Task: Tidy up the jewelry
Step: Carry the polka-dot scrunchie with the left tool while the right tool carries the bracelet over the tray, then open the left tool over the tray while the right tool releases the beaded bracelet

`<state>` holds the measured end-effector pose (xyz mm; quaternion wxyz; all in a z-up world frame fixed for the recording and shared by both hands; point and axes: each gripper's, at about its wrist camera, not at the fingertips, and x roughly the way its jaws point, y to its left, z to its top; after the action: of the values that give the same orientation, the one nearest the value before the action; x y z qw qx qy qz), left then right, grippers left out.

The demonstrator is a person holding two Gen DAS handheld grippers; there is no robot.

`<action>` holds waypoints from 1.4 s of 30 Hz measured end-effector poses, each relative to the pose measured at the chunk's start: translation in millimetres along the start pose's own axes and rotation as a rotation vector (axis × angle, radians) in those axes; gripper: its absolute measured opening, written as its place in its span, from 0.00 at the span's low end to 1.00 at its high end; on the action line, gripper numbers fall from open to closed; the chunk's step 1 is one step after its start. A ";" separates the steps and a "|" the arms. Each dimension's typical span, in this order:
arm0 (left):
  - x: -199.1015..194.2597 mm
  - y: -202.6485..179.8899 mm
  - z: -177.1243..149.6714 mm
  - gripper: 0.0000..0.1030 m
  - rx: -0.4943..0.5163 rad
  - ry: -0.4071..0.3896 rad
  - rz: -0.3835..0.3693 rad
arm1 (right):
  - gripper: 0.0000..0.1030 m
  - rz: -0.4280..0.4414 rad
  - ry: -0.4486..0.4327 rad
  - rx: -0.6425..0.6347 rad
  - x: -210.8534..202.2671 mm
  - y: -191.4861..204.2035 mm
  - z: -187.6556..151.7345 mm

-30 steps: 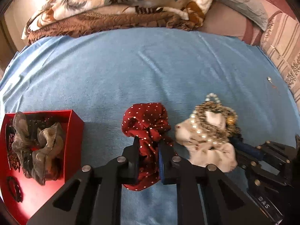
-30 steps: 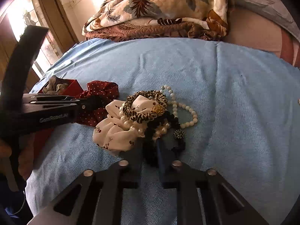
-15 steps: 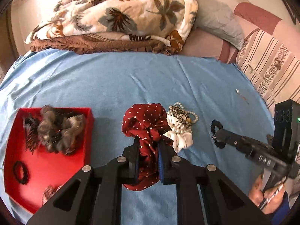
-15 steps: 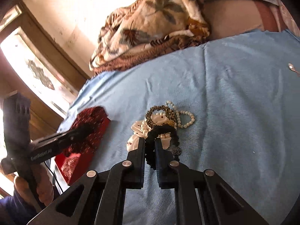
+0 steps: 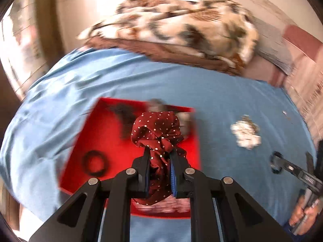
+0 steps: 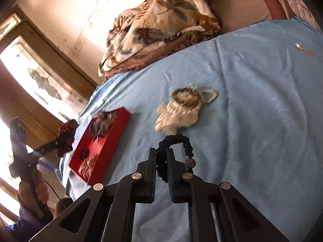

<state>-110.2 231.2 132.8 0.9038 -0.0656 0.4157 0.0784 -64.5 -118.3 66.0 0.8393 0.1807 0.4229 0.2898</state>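
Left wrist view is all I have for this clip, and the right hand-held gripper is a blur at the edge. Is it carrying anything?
Observer: Yes. The right hand-held gripper is shut on a black braided hair band.
Operator: A plain band?
Observer: No, a sparkly bead hangs from it.
Operator: What makes up the pale pile on the sheet?
Observer: A cream scrunchie with a leopard-print band on top and a pearl strand looping out beside it.

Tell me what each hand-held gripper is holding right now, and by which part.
Left hand-held gripper: the red polka-dot scrunchie, pinched at its lower bunched folds. Right hand-held gripper: the dark beaded bracelet, clamped on its left strand, its round charm hanging free.
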 end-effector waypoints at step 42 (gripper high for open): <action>36.8 107.4 -41.8 0.49 -0.219 0.030 -0.251 | 0.51 -0.099 0.238 -0.309 182.3 207.4 3.2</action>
<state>-138.6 331.9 72.0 0.8876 -0.2164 0.4066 0.0087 -44.6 157.1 71.3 0.8144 -0.0067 0.4780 0.3289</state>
